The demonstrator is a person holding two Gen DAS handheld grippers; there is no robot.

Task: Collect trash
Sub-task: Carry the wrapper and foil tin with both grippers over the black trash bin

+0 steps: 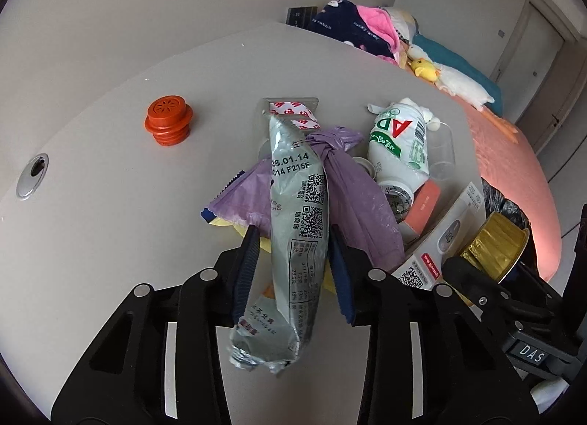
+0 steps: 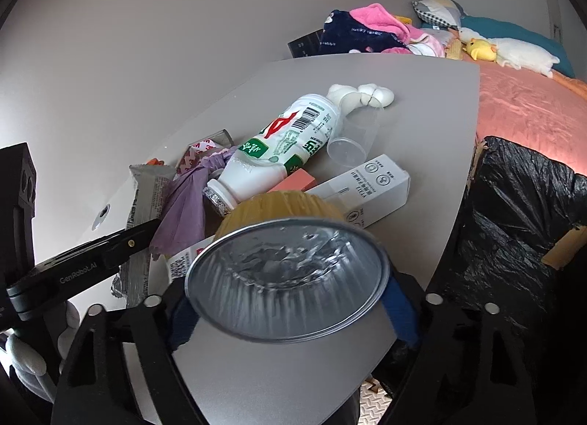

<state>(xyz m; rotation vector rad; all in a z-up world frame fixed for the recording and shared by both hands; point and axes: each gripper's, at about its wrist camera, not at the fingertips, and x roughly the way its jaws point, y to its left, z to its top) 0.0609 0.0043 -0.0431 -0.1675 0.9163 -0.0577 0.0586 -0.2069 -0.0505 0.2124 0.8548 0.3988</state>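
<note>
A silver snack wrapper [image 1: 297,205] lies lengthwise on the grey table [image 1: 110,234], over a knotted purple bag [image 1: 352,197]. My left gripper [image 1: 293,271] straddles the wrapper's middle. Its blue pads stand narrow on either side, with slim gaps still showing, so it is open. A foil cup [image 2: 286,271], gold outside and silver inside, faces the right wrist camera mouth-first. My right gripper [image 2: 290,309] is shut on it, one blue pad against each side of the rim. In the left wrist view the same cup [image 1: 495,241] is tipped on its side at the table's right edge.
Beyond the grippers lie a white drink bottle [image 1: 400,142], a clear plastic cup [image 2: 352,139], a white carton [image 2: 370,186] and a pink block [image 2: 297,181]. An orange stopper [image 1: 168,120] stands apart at left. A black-lined bin [image 2: 521,212] sits beside the table's right edge, with a bed [image 2: 532,106] behind it.
</note>
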